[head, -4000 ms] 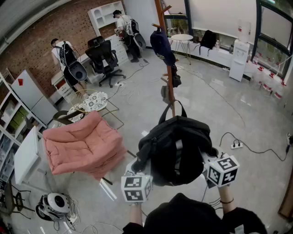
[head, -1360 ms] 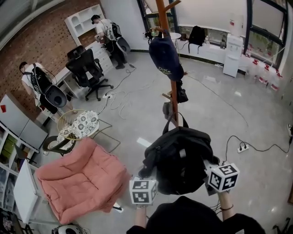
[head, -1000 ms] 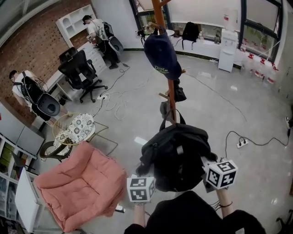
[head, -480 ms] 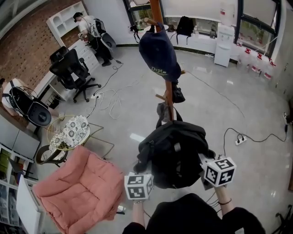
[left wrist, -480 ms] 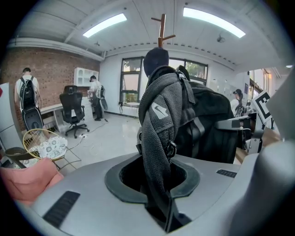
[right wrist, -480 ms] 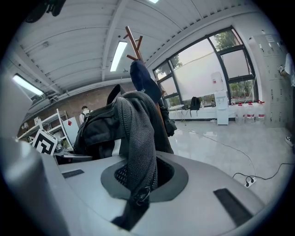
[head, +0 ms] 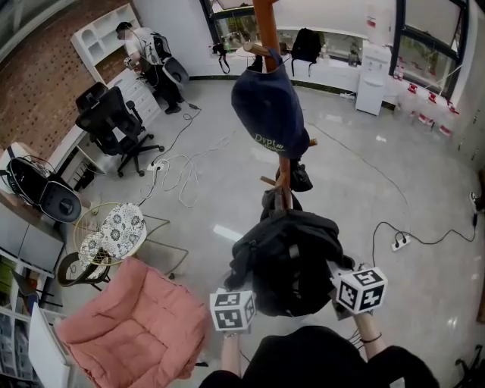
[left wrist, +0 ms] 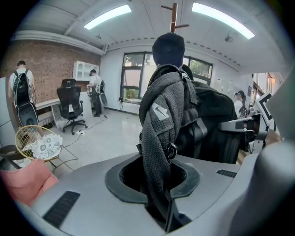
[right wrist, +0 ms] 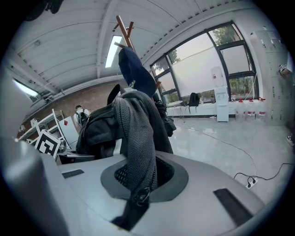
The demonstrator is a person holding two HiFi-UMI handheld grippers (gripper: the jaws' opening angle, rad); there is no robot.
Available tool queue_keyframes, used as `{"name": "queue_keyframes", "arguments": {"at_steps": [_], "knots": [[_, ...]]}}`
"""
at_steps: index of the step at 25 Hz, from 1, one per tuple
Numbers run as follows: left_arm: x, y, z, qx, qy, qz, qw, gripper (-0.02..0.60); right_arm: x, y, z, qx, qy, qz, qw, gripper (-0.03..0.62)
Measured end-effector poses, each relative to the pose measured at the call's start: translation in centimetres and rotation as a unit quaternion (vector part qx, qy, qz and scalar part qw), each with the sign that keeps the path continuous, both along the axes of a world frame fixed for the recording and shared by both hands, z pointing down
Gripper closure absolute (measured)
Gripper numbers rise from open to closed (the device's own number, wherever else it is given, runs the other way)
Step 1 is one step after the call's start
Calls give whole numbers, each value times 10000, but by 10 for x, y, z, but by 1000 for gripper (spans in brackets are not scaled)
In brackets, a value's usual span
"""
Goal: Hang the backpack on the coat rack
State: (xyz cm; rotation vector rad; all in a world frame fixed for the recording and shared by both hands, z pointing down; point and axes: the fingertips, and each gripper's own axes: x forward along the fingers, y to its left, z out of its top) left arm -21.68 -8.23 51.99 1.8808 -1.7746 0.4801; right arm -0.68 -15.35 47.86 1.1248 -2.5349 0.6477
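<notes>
Closer now than in the earlier frames, the rack and its cap fill more of the head view, and the pink chair has slid to the near left corner. The backpack hangs as before between the two grippers, just near of the rack's pole and below the cap, on no peg. The left gripper is at the backpack's near left edge and the right gripper at its near right edge; the bag's bulk covers both sets of jaws. Far left, a person stands at a desk beyond an office chair.

In the left gripper view, the left gripper has its jaws clamped on a grey mesh strap, which rises straight up out of them. The backpack hangs from that strap to the right, off the floor. The cap and the rack stand directly behind the strap, higher up.

In the right gripper view, the right gripper is closed on the other strap, with a buckle just at the jaws. The backpack lies to the left of this strap. The cap and the rack rise just beyond it.
</notes>
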Motion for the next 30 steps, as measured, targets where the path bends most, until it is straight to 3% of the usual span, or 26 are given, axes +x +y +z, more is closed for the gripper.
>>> {"name": "queue_keyframes", "arguments": {"at_steps": [12,30], "knots": [[-13,-67,30,-346,38,-56,9994,495,-12,-65,31,-306,63,-107,9995,568],[-25,-123,98,-1087,-18,301,9936,495,-28,-120,92,-597,228,190,9978,568]]}}
